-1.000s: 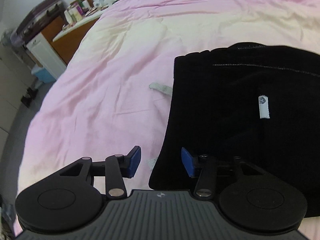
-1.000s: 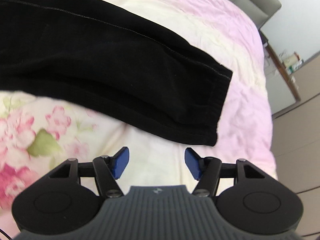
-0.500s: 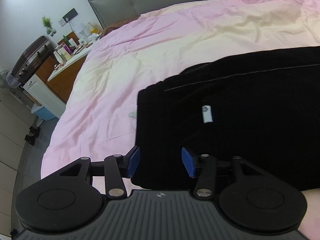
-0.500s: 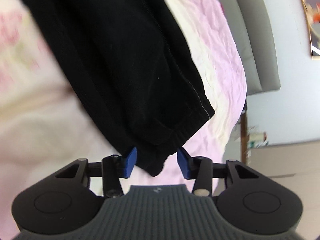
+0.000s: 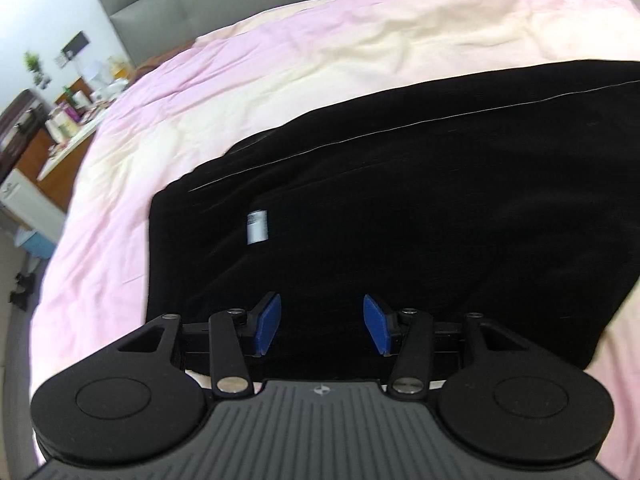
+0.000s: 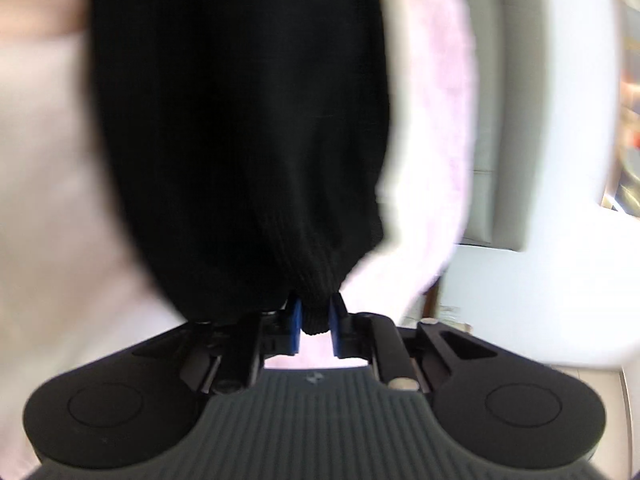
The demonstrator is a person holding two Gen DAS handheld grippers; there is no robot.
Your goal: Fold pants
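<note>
We are noting the right gripper has just been closing & is now clamping the ribbed cuff of the black pants, where a sec ago it stood clear. Left gripper is hanging apart over the waist end, near the bed edge. We are judging the fold as starting.

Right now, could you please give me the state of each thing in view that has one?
Left gripper: open, fingers apart over the waist end of the pants.
Right gripper: has just been closing, now shut on the ribbed cuff.
Pants: flat on the blanket, not yet folded.
</note>
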